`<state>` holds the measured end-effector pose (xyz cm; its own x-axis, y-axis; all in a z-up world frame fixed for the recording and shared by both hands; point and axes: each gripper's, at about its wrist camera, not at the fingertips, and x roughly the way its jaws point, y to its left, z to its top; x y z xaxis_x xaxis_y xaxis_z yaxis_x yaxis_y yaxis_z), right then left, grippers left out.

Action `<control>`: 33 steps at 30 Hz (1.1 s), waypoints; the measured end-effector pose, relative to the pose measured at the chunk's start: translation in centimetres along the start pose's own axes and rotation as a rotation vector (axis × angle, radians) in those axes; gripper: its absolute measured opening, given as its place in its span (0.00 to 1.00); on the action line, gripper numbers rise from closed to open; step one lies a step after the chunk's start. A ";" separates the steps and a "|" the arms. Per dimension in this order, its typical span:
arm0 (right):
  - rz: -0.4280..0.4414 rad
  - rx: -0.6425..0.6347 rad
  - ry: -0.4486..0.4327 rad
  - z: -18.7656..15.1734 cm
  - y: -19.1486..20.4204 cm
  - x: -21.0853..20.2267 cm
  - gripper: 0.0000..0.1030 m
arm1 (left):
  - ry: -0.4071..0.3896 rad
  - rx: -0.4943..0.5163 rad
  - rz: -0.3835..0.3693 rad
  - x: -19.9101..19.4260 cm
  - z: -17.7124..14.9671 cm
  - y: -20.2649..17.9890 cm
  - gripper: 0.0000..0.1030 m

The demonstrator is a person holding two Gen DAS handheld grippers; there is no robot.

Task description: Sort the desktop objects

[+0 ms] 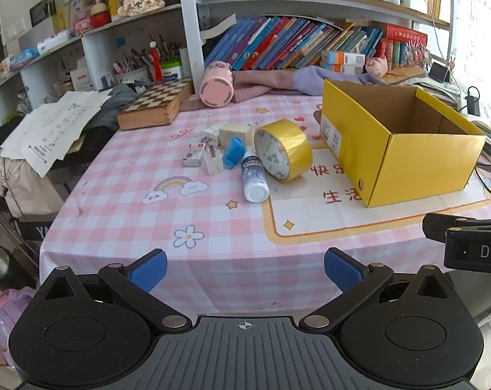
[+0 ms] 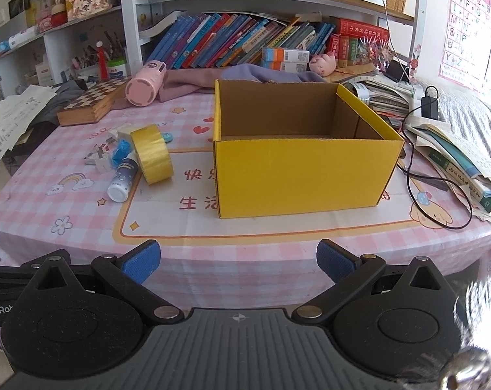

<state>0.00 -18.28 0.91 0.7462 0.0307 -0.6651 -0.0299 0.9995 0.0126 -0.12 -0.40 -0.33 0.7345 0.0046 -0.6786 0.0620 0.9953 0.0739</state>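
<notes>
An open yellow cardboard box [image 1: 404, 159] [image 2: 304, 175] stands on the pink checked tablecloth. Left of it lies a cluster: a yellow tape roll [image 1: 283, 149] [image 2: 152, 153] on edge, a white bottle [image 1: 254, 178] [image 2: 122, 180] lying down, a blue crumpled item [image 1: 233, 151] [image 2: 120, 151], a white plug [image 1: 213, 162], a small grey box [image 1: 192, 159] and a beige block [image 1: 234, 132]. My left gripper [image 1: 245, 271] is open and empty at the table's near edge. My right gripper [image 2: 238, 263] is open and empty in front of the box.
A chessboard box [image 1: 156, 104], a pink tumbler [image 1: 215, 84] and pink-purple cloth [image 1: 271, 83] lie at the back. Books fill the shelf behind. Papers, books and a black cable [image 2: 440, 182] crowd the table right of the box. Loose papers [image 1: 53, 126] hang off the left.
</notes>
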 end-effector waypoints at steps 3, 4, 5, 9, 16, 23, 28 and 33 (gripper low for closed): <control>0.007 0.001 -0.001 0.1 0.1 0.1 1.00 | 0.003 0.005 0.001 0.1 0.1 0.0 1.00; 0.011 0.003 -0.003 0.1 0.1 0.1 1.00 | 0.006 0.005 -0.002 0.1 0.1 0.0 1.00; 0.014 0.004 -0.004 0.1 0.1 0.1 1.00 | 0.008 0.005 -0.006 0.1 0.1 0.0 1.00; 0.019 0.007 -0.003 0.1 0.0 0.1 1.00 | 0.005 0.007 -0.014 0.1 0.2 0.0 1.00; 0.019 0.005 -0.004 0.1 0.1 0.2 1.00 | 0.002 0.022 -0.029 0.1 0.2 -0.3 1.00; 0.011 0.002 -0.010 0.2 0.2 0.1 0.99 | 0.006 0.012 -0.019 0.3 0.3 0.0 1.00; 0.007 0.000 -0.005 0.3 0.2 0.1 0.98 | 0.002 0.010 -0.023 0.3 0.3 0.1 1.00; 0.009 -0.005 -0.007 0.3 0.4 0.2 0.98 | -0.002 0.008 -0.030 0.2 0.3 0.2 1.00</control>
<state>0.33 -17.91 1.03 0.7503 0.0398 -0.6599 -0.0400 0.9991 0.0148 0.25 -0.22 -0.25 0.7338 -0.0259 -0.6788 0.0898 0.9942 0.0593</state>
